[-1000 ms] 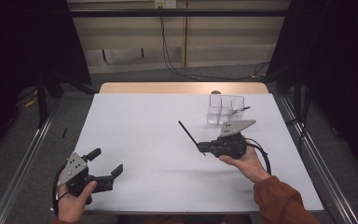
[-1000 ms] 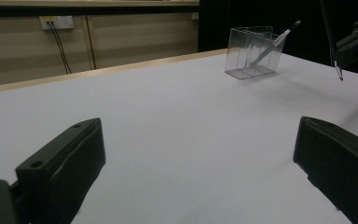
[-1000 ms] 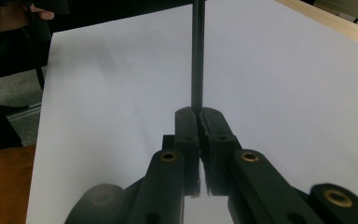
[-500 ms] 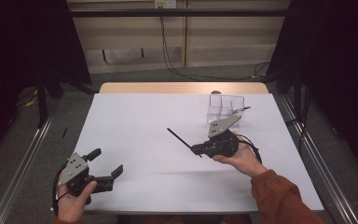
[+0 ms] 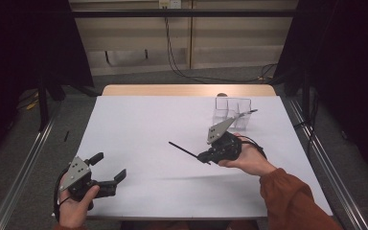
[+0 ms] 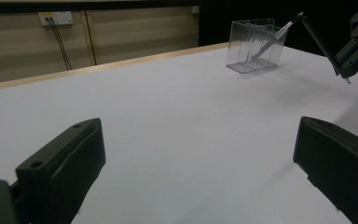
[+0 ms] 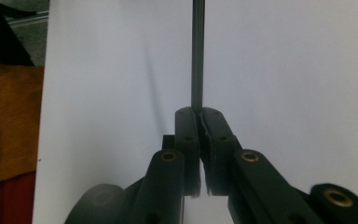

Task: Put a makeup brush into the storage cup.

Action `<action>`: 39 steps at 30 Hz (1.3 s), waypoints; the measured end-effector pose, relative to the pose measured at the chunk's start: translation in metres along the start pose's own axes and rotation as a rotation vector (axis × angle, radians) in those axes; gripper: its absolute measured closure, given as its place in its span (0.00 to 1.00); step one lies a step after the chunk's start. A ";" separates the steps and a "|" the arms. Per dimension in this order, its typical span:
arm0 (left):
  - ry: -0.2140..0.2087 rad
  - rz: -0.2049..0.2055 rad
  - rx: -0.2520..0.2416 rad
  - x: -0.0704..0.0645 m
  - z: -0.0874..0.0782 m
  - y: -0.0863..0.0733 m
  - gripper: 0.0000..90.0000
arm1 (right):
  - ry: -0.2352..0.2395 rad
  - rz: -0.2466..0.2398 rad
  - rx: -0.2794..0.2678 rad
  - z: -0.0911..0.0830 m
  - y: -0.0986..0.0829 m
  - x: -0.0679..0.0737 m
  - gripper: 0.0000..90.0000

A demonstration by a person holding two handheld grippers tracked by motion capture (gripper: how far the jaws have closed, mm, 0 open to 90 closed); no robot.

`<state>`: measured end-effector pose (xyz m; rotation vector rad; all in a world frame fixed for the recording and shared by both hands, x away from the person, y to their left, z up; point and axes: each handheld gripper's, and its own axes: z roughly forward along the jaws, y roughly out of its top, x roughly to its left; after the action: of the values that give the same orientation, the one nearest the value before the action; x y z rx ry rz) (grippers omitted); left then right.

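Nearest me, my left gripper (image 5: 106,173) rests at the near left corner of the white table (image 5: 143,124), close to the front edge, its jaws spread wide with nothing between them; in the left gripper view bare tabletop fills the gap. Farther in and right of centre, my right gripper (image 5: 202,156) has its jaws pressed together on a thin black rod, probably a pen (image 5: 182,149), though the view is too coarse to be sure. The rod points left and away over open tabletop, apparently raised off it; the right gripper view shows it running straight out from the jaw tips (image 7: 197,56). Beyond, near the far right corner, stands a clear plastic holder (image 5: 233,111) with a second pen (image 6: 274,35) leaning inside it, just short of the wooden far edge (image 5: 187,90).
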<state>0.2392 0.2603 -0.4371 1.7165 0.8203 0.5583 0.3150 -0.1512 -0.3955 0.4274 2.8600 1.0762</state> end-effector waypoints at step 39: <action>-0.128 0.022 -0.036 -0.015 0.001 0.019 0.02 | 0.068 -0.071 0.295 0.004 0.003 -0.003 0.96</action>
<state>0.2342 0.2453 -0.4186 1.7116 0.6970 0.4701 0.3191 -0.1468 -0.3967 0.3050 3.0782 0.6705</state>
